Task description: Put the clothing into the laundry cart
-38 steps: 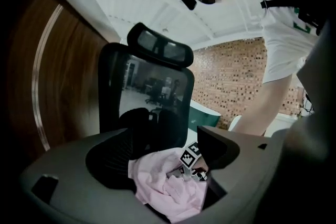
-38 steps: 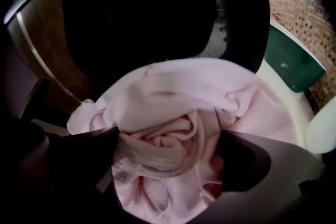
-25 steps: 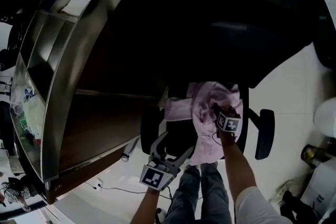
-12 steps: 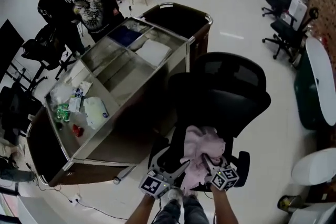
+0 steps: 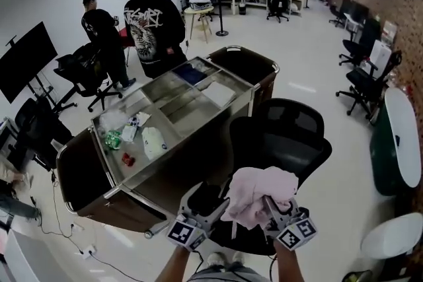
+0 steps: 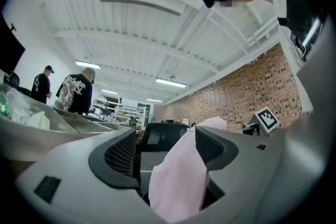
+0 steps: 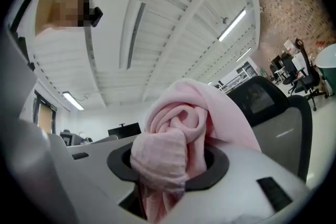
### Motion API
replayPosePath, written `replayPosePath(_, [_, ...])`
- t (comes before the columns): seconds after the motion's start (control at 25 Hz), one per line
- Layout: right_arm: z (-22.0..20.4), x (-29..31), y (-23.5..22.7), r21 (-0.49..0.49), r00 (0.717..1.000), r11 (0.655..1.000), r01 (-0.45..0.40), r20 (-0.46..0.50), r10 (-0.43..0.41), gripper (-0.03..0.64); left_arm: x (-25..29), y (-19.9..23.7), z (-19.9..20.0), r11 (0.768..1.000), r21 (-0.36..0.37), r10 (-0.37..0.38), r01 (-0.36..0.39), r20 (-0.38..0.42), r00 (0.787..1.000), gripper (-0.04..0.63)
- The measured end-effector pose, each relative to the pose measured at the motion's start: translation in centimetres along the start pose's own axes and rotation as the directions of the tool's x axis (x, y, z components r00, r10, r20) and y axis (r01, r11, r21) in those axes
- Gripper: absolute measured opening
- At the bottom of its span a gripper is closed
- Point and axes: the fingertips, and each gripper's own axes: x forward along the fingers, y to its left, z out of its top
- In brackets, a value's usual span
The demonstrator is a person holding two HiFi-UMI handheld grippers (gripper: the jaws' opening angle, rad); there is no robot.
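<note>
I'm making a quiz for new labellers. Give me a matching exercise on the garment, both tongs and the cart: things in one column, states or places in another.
1 garment
2 right tongs
3 left tongs
4 cart

A open, garment lying loosely between
B steel, left of the chair
C pink, bunched, held up
D shut on the garment

Pairs: 1-C, 2-D, 3-A, 4-B

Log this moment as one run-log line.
stage: clothing lifted, not yet in cart | right gripper: shut on pink garment | left gripper: open, garment between jaws | laundry cart: ahead, left of garment
</note>
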Motion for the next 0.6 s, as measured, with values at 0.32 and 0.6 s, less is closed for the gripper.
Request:
replayPosePath(0.32, [7.6, -0.2, 4.5, -0.061, 0.986, 0.990, -0.126, 0.105, 0.132, 0.192, -1.5, -1.1, 4.6, 0.996, 0.069, 0.046, -0.051, 0.068, 0.997, 0.342])
replayPosePath(0.6, [9.3, 0.9, 7.9, -0.086, 0.955, 0.960, -0.266, 0.112, 0.275, 0.192, -3.6, -1.0, 8.6, 0.982, 0.083, 0.160, -0.168, 0.093, 0.983, 0.342])
